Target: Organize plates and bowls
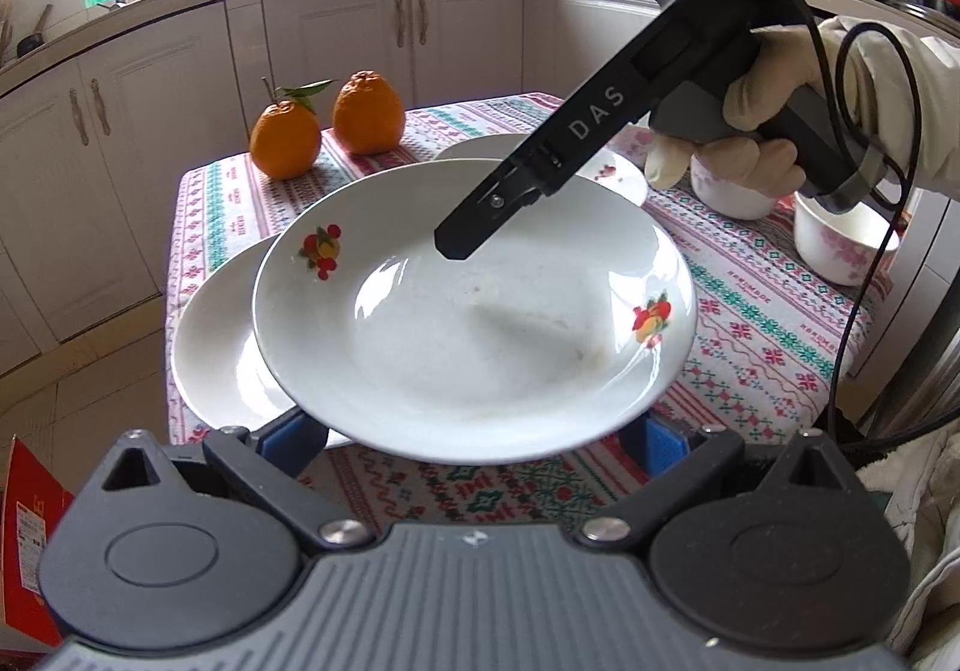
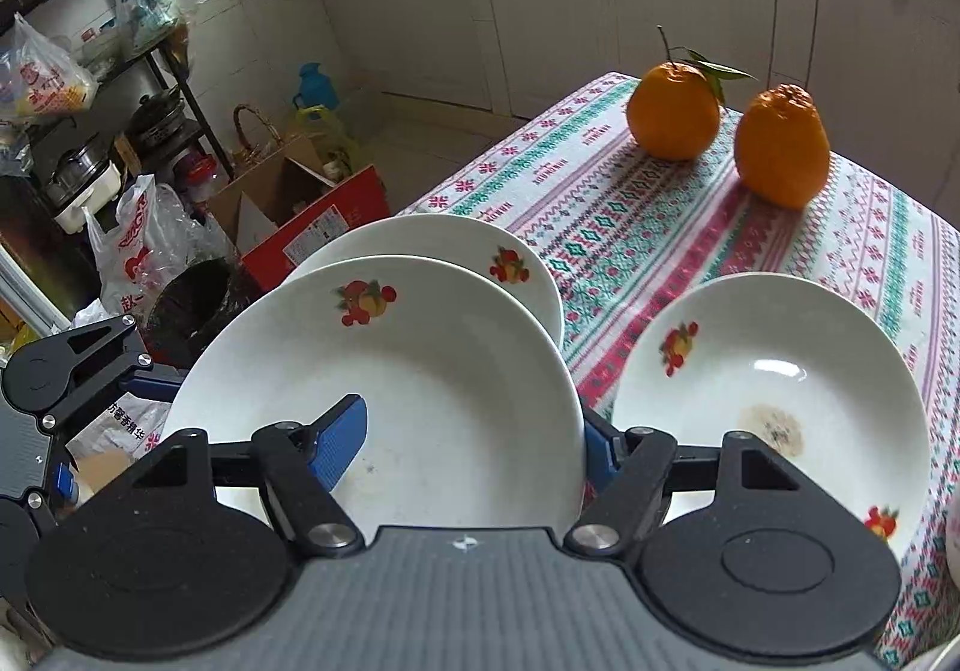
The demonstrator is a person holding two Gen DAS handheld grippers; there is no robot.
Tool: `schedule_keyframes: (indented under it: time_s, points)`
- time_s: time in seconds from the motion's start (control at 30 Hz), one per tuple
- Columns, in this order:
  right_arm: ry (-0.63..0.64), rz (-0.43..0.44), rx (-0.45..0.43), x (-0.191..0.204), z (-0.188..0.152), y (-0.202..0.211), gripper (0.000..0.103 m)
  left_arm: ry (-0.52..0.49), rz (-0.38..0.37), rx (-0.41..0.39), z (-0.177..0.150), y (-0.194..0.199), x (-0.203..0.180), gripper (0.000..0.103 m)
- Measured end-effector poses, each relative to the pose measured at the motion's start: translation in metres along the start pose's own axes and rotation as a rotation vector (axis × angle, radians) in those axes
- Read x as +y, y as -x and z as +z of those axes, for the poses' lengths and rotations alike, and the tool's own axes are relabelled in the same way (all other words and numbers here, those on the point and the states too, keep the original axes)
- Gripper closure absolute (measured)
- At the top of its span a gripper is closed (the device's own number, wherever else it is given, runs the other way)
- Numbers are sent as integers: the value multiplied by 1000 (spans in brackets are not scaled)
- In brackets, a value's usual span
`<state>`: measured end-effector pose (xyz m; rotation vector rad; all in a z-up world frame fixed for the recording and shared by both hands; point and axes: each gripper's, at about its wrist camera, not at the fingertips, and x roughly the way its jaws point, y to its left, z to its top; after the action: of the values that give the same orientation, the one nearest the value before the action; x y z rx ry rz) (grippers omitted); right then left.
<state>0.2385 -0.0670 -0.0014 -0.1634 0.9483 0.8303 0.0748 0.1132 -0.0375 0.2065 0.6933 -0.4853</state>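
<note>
While three plates (image 2: 384, 371) show, two oranges (image 2: 672, 110) and two bowls (image 1: 840, 242) stand.

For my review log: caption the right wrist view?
Right tool grips a plate over another plate; third plate beside, oranges behind.

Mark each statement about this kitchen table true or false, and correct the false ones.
1. Two oranges stand on the tablecloth. True.
2. Only one orange has leaves. True.
3. The plates are plain white. False: they bear fruit prints.
4. The lone plate on the right is clean. False: a brownish stain marks its bottom.
5. The bowls carry blue patterns. False: their flowers are pink.
</note>
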Motion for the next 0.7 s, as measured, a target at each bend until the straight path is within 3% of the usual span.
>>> schedule_keyframes:
  time_s: [0.27, 0.7]
  points:
    - [42, 47, 15, 10, 28, -38, 25, 56, 52, 19, -5, -1, 27, 1]
    - [20, 55, 36, 2, 40, -65, 25, 85, 52, 29, -6, -10, 45, 1]
